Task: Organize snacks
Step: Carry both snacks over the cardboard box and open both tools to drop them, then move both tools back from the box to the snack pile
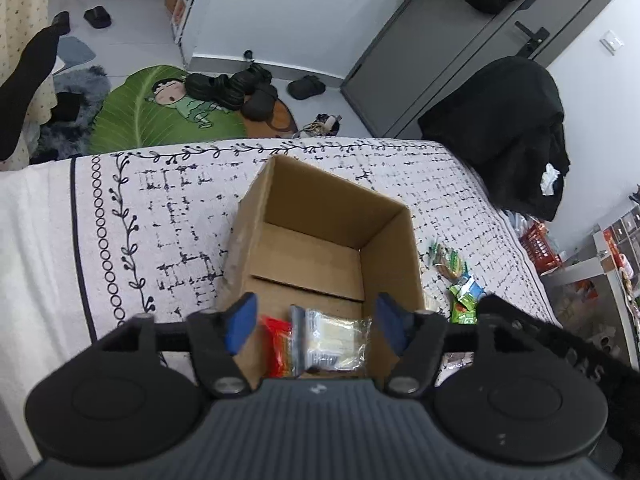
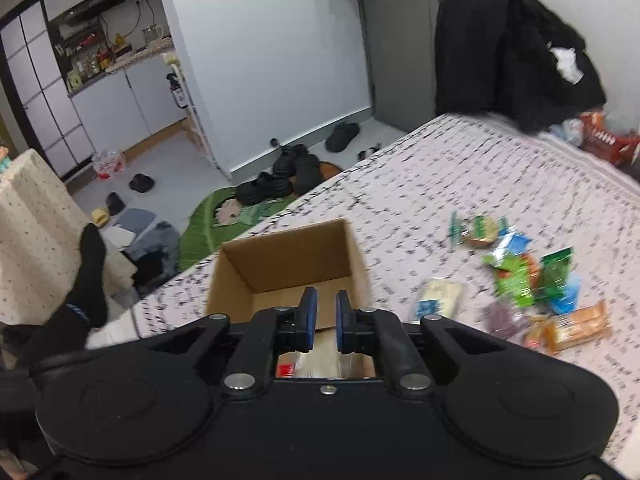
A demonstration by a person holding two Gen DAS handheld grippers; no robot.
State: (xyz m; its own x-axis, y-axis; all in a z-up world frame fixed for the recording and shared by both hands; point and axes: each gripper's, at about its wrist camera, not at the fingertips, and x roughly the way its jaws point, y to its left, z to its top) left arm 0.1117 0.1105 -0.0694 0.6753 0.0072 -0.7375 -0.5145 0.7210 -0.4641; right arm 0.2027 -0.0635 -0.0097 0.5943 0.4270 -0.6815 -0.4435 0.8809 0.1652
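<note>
Left wrist view: the left claw (image 1: 316,322) is spread wide and empty above the cardboard box (image 1: 332,216) on the bed (image 1: 160,216); a red packet (image 1: 277,344) and a clear packet (image 1: 336,338) lie inside. The right claw (image 2: 323,317) is nearly closed on nothing. The loose snack packets (image 2: 528,276) beside the box may be scattered, or a slippery wrapper dropped.
</note>
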